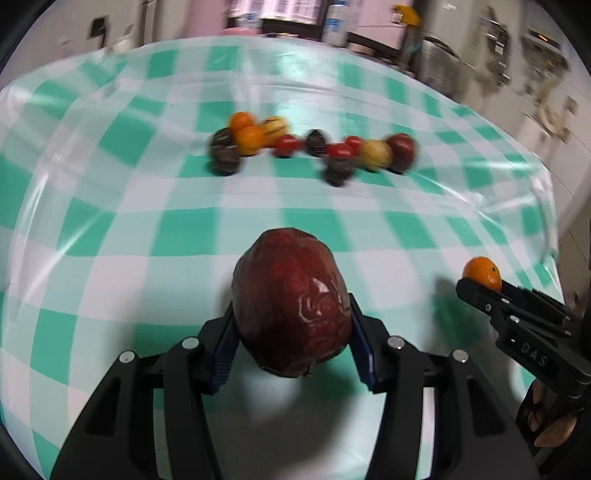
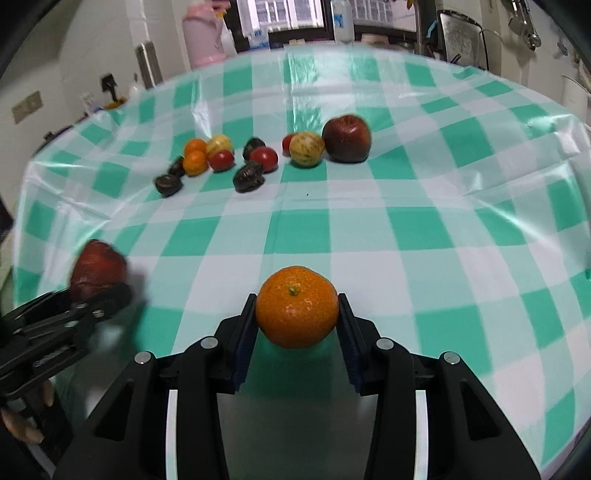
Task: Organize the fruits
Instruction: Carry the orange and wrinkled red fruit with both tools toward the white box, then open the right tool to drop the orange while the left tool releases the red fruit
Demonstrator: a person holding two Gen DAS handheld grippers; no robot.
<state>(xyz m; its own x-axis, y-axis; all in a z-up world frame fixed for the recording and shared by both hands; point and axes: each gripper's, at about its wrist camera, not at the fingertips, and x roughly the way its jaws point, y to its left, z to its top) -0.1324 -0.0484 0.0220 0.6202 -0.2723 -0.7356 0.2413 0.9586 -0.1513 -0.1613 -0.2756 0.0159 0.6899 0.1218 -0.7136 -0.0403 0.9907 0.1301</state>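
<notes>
My left gripper (image 1: 291,314) is shut on a dark red apple (image 1: 291,302) and holds it above the near part of the checked table. My right gripper (image 2: 297,310) is shut on an orange tangerine (image 2: 297,306), also above the near table. Each gripper shows in the other view: the right one with its tangerine (image 1: 484,273) at the right, the left one with its apple (image 2: 98,269) at the left. Farther back lies a row of fruit: another dark red apple (image 2: 347,138), a yellow striped fruit (image 2: 306,148), red tomatoes (image 2: 264,157), two tangerines (image 2: 195,158) and dark wrinkled fruits (image 2: 249,178).
The table wears a green-and-white checked cloth (image 2: 406,229) under clear plastic. Its right edge (image 1: 550,221) drops off near my right gripper. Behind the table stand kitchen counters with bottles, a pink jug (image 2: 203,33) and a window.
</notes>
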